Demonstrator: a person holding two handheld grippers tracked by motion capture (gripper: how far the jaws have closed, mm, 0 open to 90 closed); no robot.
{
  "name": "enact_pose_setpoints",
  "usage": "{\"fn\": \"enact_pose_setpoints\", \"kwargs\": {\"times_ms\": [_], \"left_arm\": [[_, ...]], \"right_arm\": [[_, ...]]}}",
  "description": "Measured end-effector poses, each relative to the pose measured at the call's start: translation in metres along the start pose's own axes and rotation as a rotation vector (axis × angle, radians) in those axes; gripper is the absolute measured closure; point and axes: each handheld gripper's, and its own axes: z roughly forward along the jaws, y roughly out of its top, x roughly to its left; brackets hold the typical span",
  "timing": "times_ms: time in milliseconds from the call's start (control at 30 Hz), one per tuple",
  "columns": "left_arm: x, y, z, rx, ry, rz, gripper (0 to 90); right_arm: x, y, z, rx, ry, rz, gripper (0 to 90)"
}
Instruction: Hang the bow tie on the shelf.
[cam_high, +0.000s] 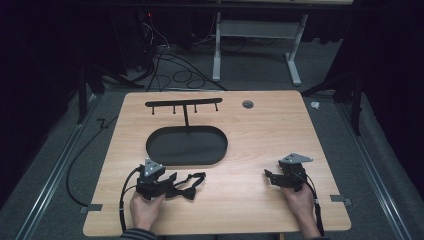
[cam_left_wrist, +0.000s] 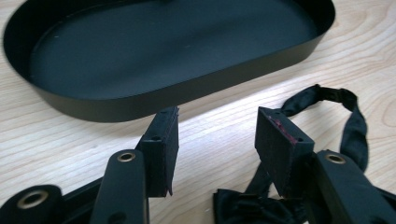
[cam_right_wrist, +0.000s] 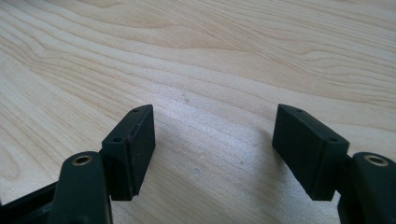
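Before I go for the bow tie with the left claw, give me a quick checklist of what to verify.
1. Left claw open: ok, nothing between the jaws.
2. Bow tie within reach: ok, lying just under the jaws.
3. Strap free of the tray: ok, on the table beside it.
4. Tray empty: ok.
5. Right claw out of the way: ok, open over bare wood.
6. Hook rack unobstructed: ok.

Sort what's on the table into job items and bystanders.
In the job:
- black bow tie, by the left gripper
- oval black tray
- hanger rack with hooks, likely

Lying about:
- grey grommet in the table
- right gripper, idle, open
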Motion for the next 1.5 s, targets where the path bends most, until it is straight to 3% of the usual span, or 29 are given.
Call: {"fn": "enact_pose_setpoints", "kwargs": {"times_ms": [400, 933, 1367, 1500], "left_arm": [[-0.017, 0.007, 0.009, 0.030, -0.050, 0.039, 52.1], [-0.031, 0.009, 0.027, 0.076, -0.075, 0.083, 56.7], [-0.035, 0.009, 0.039, 0.137, -0.052, 0.111, 68.8], [-0.037, 0.007, 0.041, 0.154, -0.032, 0.137, 74.5]], "right_arm": [[0.000, 0.000, 0.000, 0.002, 0.001, 0.000, 31.5], [0.000, 0.000, 0.000, 0.002, 0.001, 0.000, 31.5], [0.000, 0.000, 0.000, 0.001, 0.002, 0.000, 31.4], [0.000, 0.000, 0.000, 0.002, 0.001, 0.000, 31.4]]}}
